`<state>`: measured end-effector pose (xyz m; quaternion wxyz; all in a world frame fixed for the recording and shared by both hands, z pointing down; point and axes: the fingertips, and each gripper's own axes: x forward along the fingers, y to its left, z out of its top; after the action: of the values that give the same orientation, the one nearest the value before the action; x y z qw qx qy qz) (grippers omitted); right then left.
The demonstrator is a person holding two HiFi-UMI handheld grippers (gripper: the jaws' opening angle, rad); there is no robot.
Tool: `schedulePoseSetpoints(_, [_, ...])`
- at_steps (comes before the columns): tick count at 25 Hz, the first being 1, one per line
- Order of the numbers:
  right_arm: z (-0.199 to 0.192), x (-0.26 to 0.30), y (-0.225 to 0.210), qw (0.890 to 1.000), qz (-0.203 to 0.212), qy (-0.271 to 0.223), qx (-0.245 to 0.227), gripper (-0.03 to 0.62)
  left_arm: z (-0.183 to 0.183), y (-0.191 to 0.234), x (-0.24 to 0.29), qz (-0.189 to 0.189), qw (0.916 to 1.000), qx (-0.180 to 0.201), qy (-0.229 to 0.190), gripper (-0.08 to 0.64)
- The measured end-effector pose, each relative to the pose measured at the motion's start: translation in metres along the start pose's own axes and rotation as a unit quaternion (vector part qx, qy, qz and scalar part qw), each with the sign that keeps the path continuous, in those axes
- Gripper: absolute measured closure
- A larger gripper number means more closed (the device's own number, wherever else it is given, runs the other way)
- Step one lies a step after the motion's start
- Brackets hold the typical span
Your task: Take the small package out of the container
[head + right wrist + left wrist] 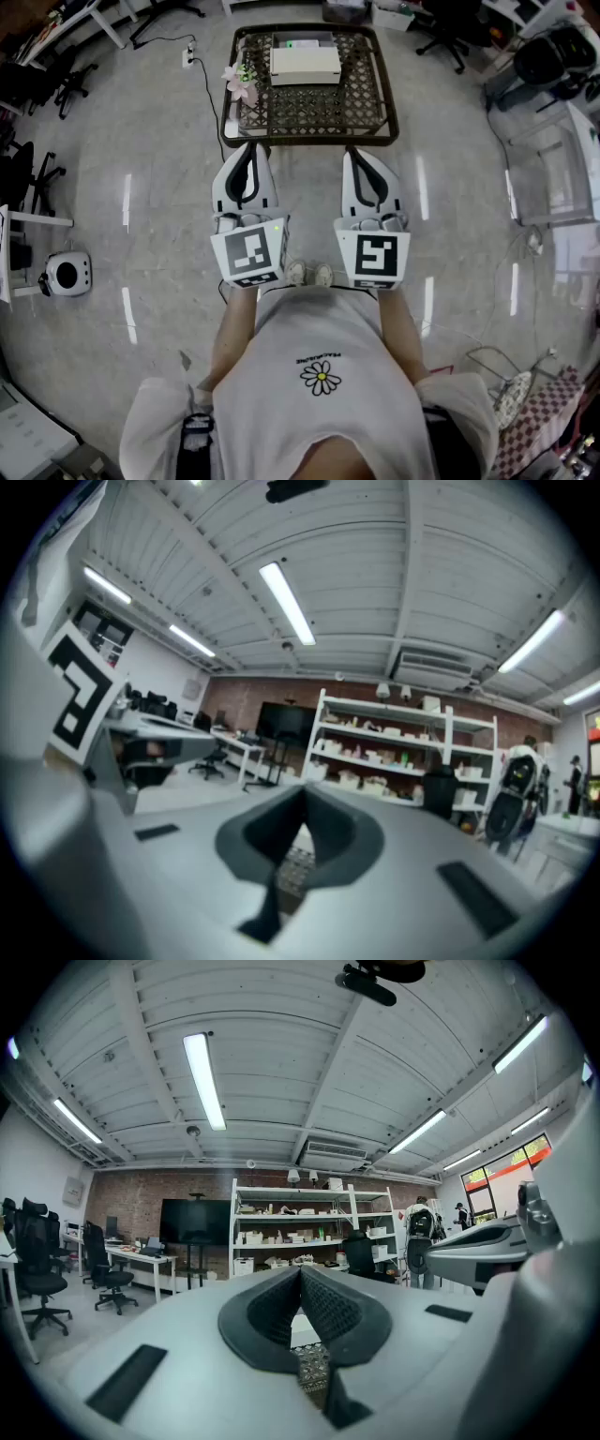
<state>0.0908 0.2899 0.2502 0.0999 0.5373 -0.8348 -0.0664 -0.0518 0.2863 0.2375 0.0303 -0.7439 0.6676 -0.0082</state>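
A white box-shaped container (306,64) sits on a low table with a woven top (386,114) just ahead of me. No small package shows in any view. My left gripper (246,148) and right gripper (362,154) are held level side by side, short of the table's near edge. Both are shut with nothing between the jaws. In the left gripper view the dark pads (323,1309) meet at the left gripper's tip (300,1269), with a sliver of the table below. In the right gripper view the right gripper (305,813) also shows its jaws touching.
A small bunch of pink flowers (240,82) stands at the table's left edge. A power strip with a cable (188,56) lies on the floor to the left, near office chairs (70,80). A round white device (66,274) sits at the far left. A clear bin (561,173) stands at the right.
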Motion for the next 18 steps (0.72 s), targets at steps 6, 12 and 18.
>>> schedulePoseSetpoints(6, [-0.003,0.006,-0.017,0.999,-0.005,-0.004,0.033,0.561,-0.008,0.002,0.003,0.005,1.0,0.001,0.002,0.535])
schedulePoseSetpoints(12, [-0.012,0.008,-0.019,0.999,0.002,-0.001,0.047,0.561,-0.004,0.001,0.003,0.005,0.9999,-0.009,0.002,0.535])
schedulePoseSetpoints(18, [-0.014,0.004,-0.017,0.996,0.026,-0.017,0.086,0.56,0.0,-0.01,0.001,0.009,1.0,0.002,0.001,0.535])
